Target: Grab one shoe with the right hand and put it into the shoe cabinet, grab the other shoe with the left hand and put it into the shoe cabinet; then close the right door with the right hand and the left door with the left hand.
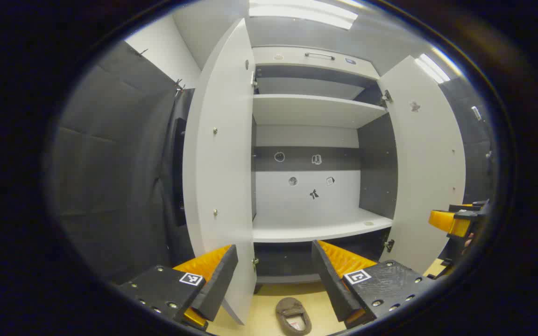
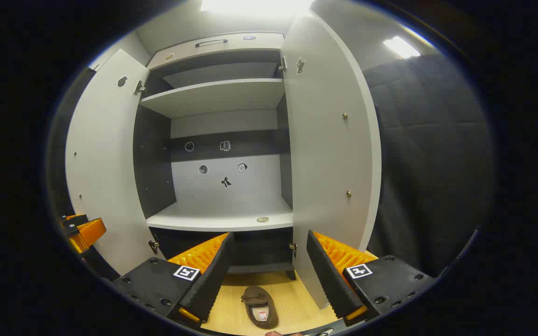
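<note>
The shoe cabinet stands with both doors swung wide, its shelves bare, while the left gripper and right gripper face it, fingers spread wide and holding nothing, above a brown shoe on the floor.

Both grippers are the same build: the left gripper and right gripper each have chunky black bodies dotted with silver screws, ribbed orange finger backs, black foam pads, and a small square black-and-white marker on top.
</note>
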Motion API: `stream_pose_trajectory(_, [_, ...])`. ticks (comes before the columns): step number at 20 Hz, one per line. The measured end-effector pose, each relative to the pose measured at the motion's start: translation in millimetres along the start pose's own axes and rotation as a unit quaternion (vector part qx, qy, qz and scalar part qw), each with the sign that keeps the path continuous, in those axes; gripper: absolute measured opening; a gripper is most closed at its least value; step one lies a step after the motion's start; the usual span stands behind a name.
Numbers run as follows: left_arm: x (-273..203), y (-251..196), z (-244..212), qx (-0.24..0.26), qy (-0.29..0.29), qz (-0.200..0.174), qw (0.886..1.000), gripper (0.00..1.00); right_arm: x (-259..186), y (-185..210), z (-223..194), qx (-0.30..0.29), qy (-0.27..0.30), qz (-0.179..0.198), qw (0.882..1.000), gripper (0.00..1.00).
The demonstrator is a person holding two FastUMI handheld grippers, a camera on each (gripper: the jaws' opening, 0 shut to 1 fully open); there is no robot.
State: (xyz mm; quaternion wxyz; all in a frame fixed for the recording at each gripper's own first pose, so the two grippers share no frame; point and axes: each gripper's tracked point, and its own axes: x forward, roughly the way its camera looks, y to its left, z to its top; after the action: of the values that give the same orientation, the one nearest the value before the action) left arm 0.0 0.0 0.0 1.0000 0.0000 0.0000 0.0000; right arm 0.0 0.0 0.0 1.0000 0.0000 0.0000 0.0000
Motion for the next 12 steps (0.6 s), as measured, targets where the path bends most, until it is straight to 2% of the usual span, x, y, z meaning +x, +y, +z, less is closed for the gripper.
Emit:
stream_pose_trajectory(1, [0.0, 1.7, -1.9, -0.002, 0.002, 0.0, 1.0, 0.93, -0.1, 0.5, 0.7, 0.0, 0.0, 0.0, 1.0, 0.98])
stream_pose_trajectory(4, [-0.9, 4.3, -6.8, -0.003, 0.006, 0.001, 1.0, 0.93, 1.4, 2.6, 2.2, -0.001, 0.001, -0.001, 1.0, 0.98])
stream_pose_trajectory(5, [-2.1, 4.4, -5.4, -0.001, 0.005, 0.003, 1.0, 0.93, 1.9, 3.1, 2.8, -0.001, 0.002, -0.001, 1.0, 0.92])
stream_pose_trajectory(6, [-1.8, 3.7, -6.1, 0.002, 0.004, 0.001, 1.0, 0.93, 2.4, 3.5, 2.0, -0.001, 0.003, -0.001, 1.0, 0.92])
stream_pose_trajectory(7, [-2.7, 2.8, -6.2, 0.003, 0.004, -0.001, 1.0, 0.93, 2.7, 3.8, 2.3, -0.001, 0.004, -0.002, 1.0, 0.98])
stream_pose_trajectory(9, [-1.4, 0.8, -6.9, 0.002, 0.006, -0.006, 1.0, 0.93, 3.2, 3.9, 3.2, 0.0, 0.004, -0.003, 1.0, 0.98])
stream_pose_trajectory(10, [-1.6, 0.0, -8.2, 0.001, 0.007, -0.009, 1.0, 0.93, 3.1, 3.4, 3.6, 0.001, 0.003, -0.004, 1.0, 0.92])
stream_pose_trajectory(11, [-1.2, 0.2, -9.2, 0.0, 0.008, -0.01, 1.0, 0.93, 3.0, 3.0, 3.9, 0.0, 0.002, -0.006, 1.0, 0.92])
stream_pose_trajectory(12, [-2.3, -0.8, -10.6, 0.0, 0.008, -0.011, 1.0, 0.93, 2.7, 1.8, 4.5, 0.0, 0.002, -0.008, 1.0, 0.98])
